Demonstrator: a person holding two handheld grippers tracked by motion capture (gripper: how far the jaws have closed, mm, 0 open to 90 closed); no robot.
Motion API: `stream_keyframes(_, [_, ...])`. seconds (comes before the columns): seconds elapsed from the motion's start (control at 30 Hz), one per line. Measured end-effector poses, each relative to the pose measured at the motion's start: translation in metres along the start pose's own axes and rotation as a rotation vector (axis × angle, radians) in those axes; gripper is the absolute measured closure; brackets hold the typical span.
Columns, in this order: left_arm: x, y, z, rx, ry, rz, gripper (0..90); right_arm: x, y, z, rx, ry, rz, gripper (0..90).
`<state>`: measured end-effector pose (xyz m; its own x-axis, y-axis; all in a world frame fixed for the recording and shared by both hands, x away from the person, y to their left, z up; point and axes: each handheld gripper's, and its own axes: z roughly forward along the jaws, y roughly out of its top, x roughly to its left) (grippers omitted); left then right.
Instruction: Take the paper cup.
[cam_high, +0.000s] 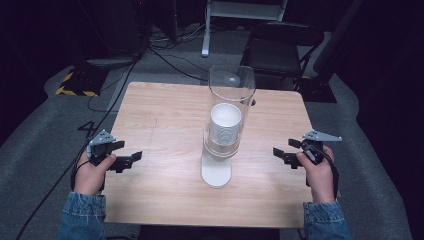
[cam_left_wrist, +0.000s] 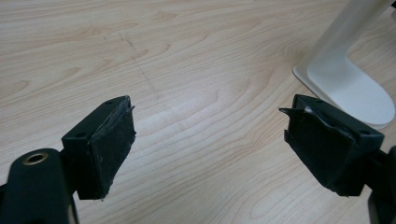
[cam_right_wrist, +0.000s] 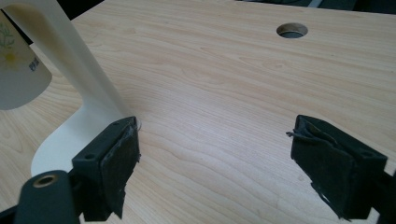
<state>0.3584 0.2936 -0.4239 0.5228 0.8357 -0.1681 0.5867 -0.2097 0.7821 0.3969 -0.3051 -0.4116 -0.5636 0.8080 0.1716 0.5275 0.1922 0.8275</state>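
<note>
Standing at the middle of the table (cam_high: 165, 190) is a white cup dispenser stand (cam_high: 216, 172) carrying a clear tube (cam_high: 231, 87), with a stack of white paper cups (cam_high: 225, 122) sitting inside the tube. The left hand-held gripper (cam_high: 131, 159) is hovering at the near left of the table, well apart from the stand, its jaws spread wide with nothing between them. In the left gripper view bare wood is lying between the pads, and the stand's foot (cam_left_wrist: 348, 86) is showing off to the far right. The right hand-held gripper (cam_high: 281, 154) is hovering at the near right, likewise released and empty, pointing toward the stand. In the right gripper view a round cable hole (cam_right_wrist: 292, 31) is showing in the table's far part. Beyond the table, a dark folding chair (cam_high: 280, 50) and cables (cam_high: 165, 55) are lying on the grey floor (cam_high: 45, 125). Nothing is standing between either gripper and the stand.
</note>
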Motion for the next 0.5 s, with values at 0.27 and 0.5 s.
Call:
stream_keyframes(0.27, [-0.002,0.002,-0.002,0.014,-0.024,0.061,15.5,0.016,0.005,0.002,-0.013,0.026,-0.044,16.1])
stream_keyframes(0.5, [-0.005,0.005,-0.002,0.012,-0.026,0.081,15.6,0.041,0.011,0.005,-0.032,0.069,-0.102,16.1])
